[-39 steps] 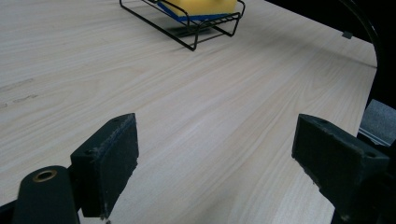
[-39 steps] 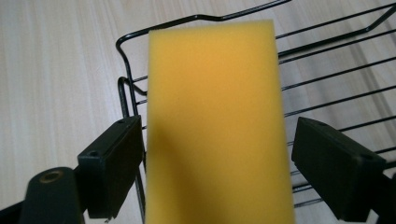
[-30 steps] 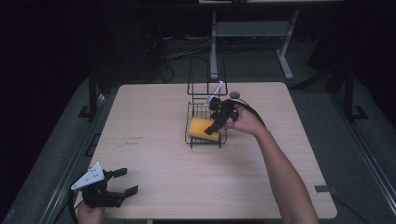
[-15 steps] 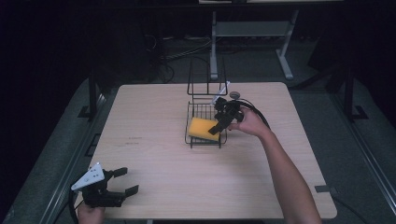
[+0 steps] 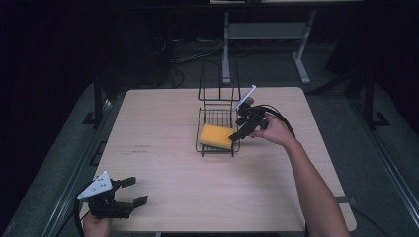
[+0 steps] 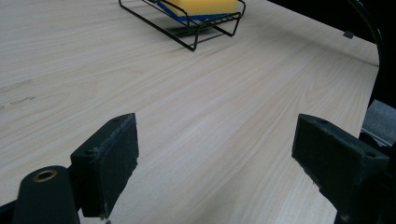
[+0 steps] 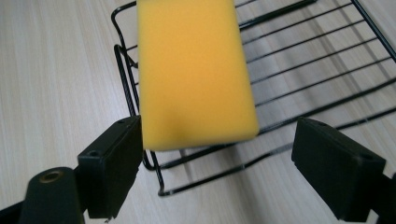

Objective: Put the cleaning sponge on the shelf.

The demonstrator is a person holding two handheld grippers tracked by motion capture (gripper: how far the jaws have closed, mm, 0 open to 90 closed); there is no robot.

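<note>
The sponge is lying in the wire rack, which is standing near the middle of the counter. In the high view the sponge is sitting at the near end of the rack's tray, tilted a little, with one end reaching the near rim. The rack's tall back frame is rising at the far end.

The right claw is hovering just beside the rack's right edge, close to the sponge but not touching it. In the right gripper view the right claw is standing wide open, its two black pads apart on either side of the sponge, with nothing between them. That view is looking down on the sponge's yellow top, which is resting on the rack's thin black wires and overhanging the bent rim at one corner. The person's right hand is gripping the tool, the forearm coming in from the lower right.

The left claw is resting low at the near left corner of the counter, well apart from the rack. In the left gripper view the left claw is also spread wide and holding nothing, with bare wood showing between the pads. Farther off in that view the rack is carrying the sponge, whose blue underside is showing beneath the yellow.
</note>
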